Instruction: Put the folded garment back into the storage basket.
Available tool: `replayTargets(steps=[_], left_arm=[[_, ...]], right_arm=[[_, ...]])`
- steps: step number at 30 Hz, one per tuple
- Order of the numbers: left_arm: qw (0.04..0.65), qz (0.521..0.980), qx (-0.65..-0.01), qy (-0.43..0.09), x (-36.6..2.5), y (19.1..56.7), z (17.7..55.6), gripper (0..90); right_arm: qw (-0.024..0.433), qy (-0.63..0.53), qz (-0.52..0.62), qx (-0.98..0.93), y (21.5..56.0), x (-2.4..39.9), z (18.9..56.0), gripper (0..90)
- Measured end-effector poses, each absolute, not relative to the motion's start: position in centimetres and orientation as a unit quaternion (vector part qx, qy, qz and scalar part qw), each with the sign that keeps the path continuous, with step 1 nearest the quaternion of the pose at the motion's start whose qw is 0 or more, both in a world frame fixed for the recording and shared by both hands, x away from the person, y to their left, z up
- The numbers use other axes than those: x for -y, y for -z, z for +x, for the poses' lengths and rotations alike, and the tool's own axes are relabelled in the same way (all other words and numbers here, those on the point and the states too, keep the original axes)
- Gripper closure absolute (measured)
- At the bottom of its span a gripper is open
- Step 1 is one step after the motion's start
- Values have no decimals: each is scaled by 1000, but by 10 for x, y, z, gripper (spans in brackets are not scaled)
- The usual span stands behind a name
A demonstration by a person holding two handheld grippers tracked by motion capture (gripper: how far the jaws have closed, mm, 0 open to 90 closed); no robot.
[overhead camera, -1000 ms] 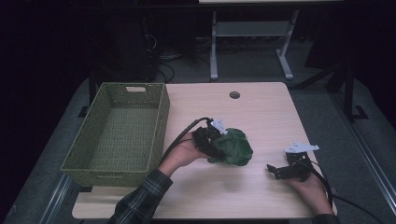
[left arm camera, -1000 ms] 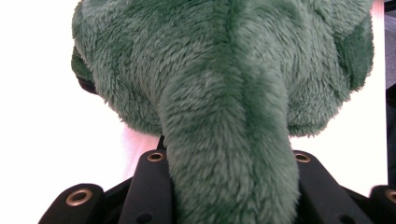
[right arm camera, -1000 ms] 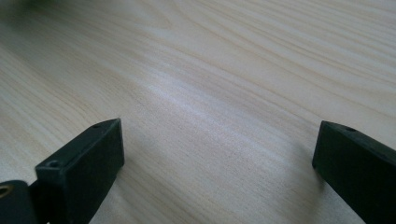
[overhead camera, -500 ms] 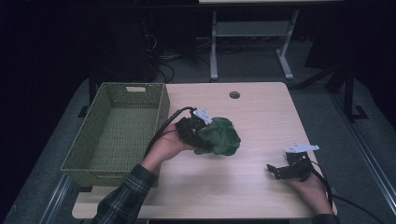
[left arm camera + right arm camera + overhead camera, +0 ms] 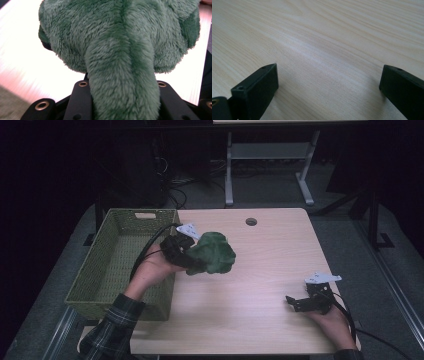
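Green plush toy (image 5: 212, 252), clamped between the jaws of the left gripper (image 5: 186, 254) and lifted clear of the table (image 5: 260, 270), just right of the basket (image 5: 120, 265) and above the table's left half. In the left gripper view, a long furry limb of the toy (image 5: 122, 82) running down between the two black jaws, pinched there, with the bulk of the body spreading above and pale tabletop (image 5: 30, 57) behind. Left hand (image 5: 152, 270) wrapped round the gripper body, plaid sleeve (image 5: 112, 327) entering from the near left over the basket's near right corner, black cable looping up over the basket's right rim. Basket woven, olive green, rectangular, occupying the left edge of the table. Right gripper (image 5: 300, 302) low at the near right of the table, well apart from the toy, held in the right hand (image 5: 332, 322); jaws spread wide in the right gripper view, bare wood grain (image 5: 324, 50) between them. Small round hole (image 5: 251, 222) in the tabletop at the far side.
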State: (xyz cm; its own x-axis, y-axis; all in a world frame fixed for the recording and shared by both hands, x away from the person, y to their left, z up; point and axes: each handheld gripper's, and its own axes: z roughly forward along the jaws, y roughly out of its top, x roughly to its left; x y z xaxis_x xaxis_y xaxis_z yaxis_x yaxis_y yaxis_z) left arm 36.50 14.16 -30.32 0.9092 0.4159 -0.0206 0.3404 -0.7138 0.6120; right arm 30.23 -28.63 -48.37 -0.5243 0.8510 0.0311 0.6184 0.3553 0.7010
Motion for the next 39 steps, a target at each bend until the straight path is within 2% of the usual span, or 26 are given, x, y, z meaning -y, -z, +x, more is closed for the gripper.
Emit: replayTargets(steps=[21,39], left_arm=[[331,891,-288,-115,-236,278,356,658],[322,859,-370,-147,-299,298,351,655]], right_arm=[[172,-338,458,-804,484,286,302,19],[176,-338,457,-804,484,287,303,19]])
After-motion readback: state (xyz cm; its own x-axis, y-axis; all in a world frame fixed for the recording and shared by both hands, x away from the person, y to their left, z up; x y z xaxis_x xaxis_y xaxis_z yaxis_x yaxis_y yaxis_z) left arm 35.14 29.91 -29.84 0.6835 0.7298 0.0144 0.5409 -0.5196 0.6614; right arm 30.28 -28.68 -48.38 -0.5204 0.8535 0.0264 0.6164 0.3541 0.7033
